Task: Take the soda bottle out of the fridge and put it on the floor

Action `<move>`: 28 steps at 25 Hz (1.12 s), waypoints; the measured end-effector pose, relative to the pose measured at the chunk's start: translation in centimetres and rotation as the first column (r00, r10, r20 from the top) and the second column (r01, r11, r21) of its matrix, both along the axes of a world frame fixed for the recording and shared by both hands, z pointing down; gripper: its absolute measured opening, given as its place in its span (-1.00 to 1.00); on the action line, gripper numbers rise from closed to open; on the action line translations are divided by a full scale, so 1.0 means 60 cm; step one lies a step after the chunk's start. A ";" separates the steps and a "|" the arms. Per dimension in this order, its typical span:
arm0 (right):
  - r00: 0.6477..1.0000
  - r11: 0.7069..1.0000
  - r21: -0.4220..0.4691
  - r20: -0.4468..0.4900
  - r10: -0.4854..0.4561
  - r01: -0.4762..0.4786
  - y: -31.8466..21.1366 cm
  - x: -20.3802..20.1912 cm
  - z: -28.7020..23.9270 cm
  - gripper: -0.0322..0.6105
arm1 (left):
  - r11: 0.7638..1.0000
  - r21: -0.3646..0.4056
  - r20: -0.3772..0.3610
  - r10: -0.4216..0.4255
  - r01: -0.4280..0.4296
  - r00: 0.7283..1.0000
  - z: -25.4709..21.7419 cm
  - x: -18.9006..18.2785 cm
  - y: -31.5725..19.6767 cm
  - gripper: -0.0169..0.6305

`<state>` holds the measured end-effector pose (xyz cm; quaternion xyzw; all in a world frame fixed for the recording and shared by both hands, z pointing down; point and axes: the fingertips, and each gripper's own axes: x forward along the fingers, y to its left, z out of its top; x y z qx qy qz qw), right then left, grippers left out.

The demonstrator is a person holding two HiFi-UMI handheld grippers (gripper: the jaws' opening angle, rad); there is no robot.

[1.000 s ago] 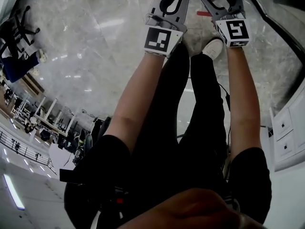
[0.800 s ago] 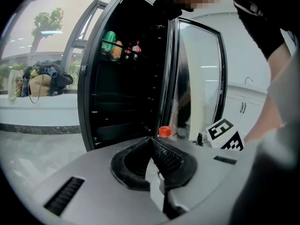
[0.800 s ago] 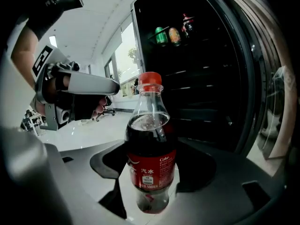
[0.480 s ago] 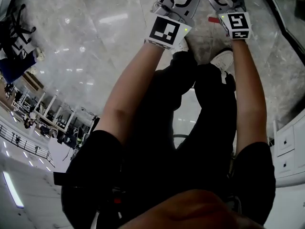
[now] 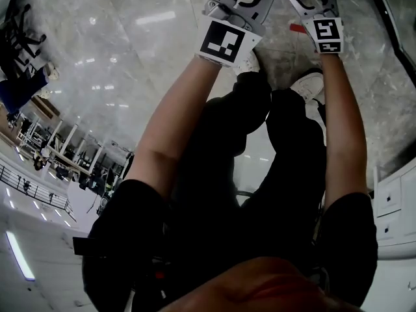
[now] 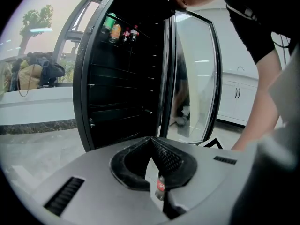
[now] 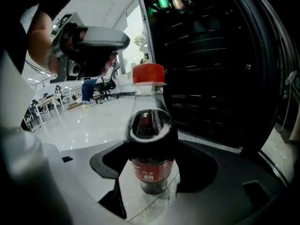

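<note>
Soda bottle [image 7: 148, 121], red-capped, upright, partly filled with dark drink, clamped between the right gripper [image 7: 150, 158] fingers, base at the marble floor [image 7: 79, 125], contact not discernible, left gripper [image 6: 151, 140] fingers closed together, nothing held, open fridge [image 7: 220, 60] behind, cans [image 7: 169, 3] stored on its top shelf.

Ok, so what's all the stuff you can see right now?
soda bottle: one, dark, red cap, in the right claw
fridge: one, black, door open, ahead
cans: two, green and orange, fridge's top shelf
small bottles: two, dark, beside the cans
floor: one, grey marble, underfoot
cabinets: white, count unclear, right side
shoes: two, white, on the floor
left claw: one, grey, shut, empty
right claw: one, grey, shut on the soda bottle
</note>
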<state>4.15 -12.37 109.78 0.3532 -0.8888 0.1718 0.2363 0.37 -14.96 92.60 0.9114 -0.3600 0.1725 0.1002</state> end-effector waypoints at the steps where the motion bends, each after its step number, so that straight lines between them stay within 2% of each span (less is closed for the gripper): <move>1: 1.000 1.000 -0.002 -0.007 -0.008 0.008 0.002 -0.001 0.000 0.08 | 1.000 -0.006 0.001 -0.005 0.005 1.000 0.001 -0.002 0.001 -0.94; 10: 0.997 0.998 -0.047 -0.047 -0.054 0.052 0.033 -0.002 -0.029 0.09 | 0.999 -0.028 -0.014 -0.037 0.037 0.999 -0.033 -0.010 0.015 -0.94; 15: 0.998 0.997 -0.070 -0.062 -0.015 0.011 0.076 0.033 -0.125 0.09 | 0.999 -0.036 -0.007 -0.024 0.023 1.000 -0.117 -0.010 0.041 -0.94; 18: 0.999 0.998 -0.057 -0.036 0.015 -0.017 0.087 0.046 -0.239 0.09 | 0.999 -0.019 0.010 -0.026 0.026 1.000 -0.205 -0.016 0.051 -0.94; 22: 0.997 0.999 -0.010 0.055 0.049 -0.049 0.098 0.044 -0.445 0.09 | 1.000 0.009 -0.029 -0.025 0.025 0.999 -0.354 -0.018 0.073 -0.94; 25: 0.990 0.998 0.047 0.135 0.032 -0.039 0.117 0.034 -0.612 0.09 | 1.000 -0.005 -0.051 -0.031 0.030 0.998 -0.468 -0.022 0.102 -0.94; 28: 0.978 0.993 0.115 0.210 0.013 -0.038 0.127 0.031 -0.789 0.09 | 0.998 -0.061 -0.076 -0.036 0.031 0.996 -0.574 -0.017 0.136 -0.94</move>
